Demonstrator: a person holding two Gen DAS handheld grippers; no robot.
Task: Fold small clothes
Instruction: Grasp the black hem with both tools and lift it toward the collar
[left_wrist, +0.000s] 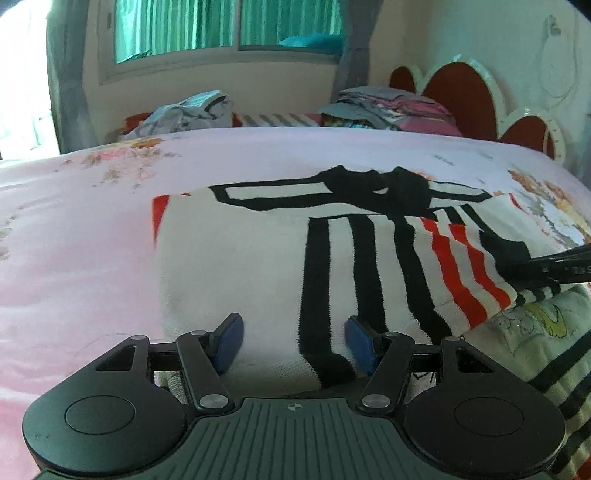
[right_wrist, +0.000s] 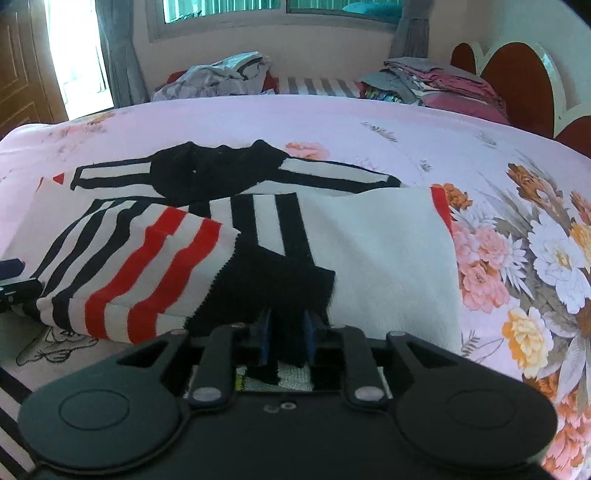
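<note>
Sleeves are folded across the sweater (right_wrist: 376, 251), your right gripper (right_wrist: 286, 343) pinching its black cuff, left gripper (left_wrist: 293, 339) spread; body fold remains.

A bed (right_wrist: 369, 125) under a pink flowered cover stood against a pale wall (right_wrist: 332, 48), its red scalloped headboard (right_wrist: 517, 74) at the right edge, while a window (left_wrist: 229, 26) with green slats, grey curtains (right_wrist: 118, 55) and a wooden door (right_wrist: 22, 74) caught bright daylight.
</note>
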